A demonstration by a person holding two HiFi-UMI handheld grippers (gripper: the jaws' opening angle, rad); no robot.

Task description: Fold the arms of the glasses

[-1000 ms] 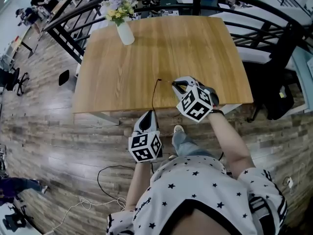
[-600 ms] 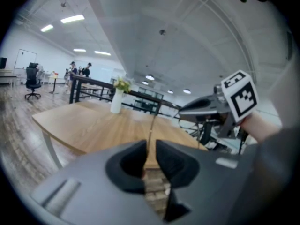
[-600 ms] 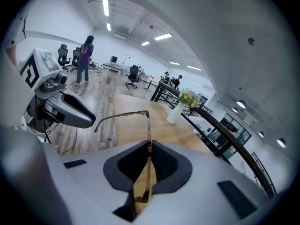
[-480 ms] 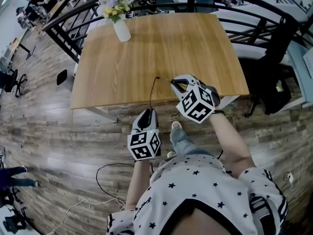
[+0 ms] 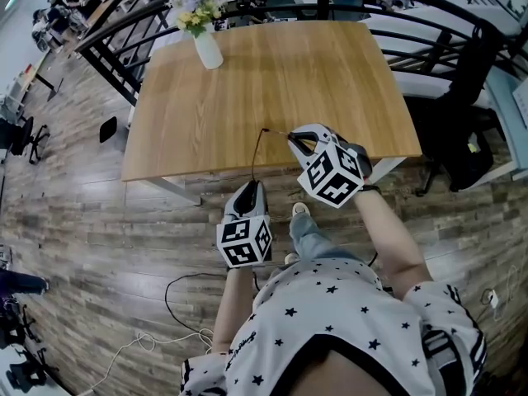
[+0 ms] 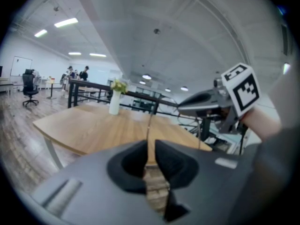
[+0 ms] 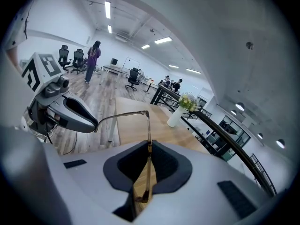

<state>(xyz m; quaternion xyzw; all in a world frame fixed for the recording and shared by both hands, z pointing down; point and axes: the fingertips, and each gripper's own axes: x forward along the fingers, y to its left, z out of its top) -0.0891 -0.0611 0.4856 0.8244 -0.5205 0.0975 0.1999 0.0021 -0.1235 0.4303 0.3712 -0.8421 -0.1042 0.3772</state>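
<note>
The right gripper (image 5: 299,143) is clenched on the thin gold-wire glasses (image 7: 149,125) above the wooden counter's (image 5: 247,81) near edge, steadying them. 1 arm (image 6: 149,128) lies between the left gripper's (image 5: 250,191) jaws, which are slightly parted and have just been closing, probably to fold it.

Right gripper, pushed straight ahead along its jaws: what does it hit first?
Most likely the wooden tabletop: the right gripper, shut on the glasses, tilts down toward it. The vase stands farther off, to the right.

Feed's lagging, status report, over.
Right gripper shut on glasses. Left gripper jaws just been closing, temple arm between them, not pinched. Arm not yet folded. Nothing in the way.
</note>
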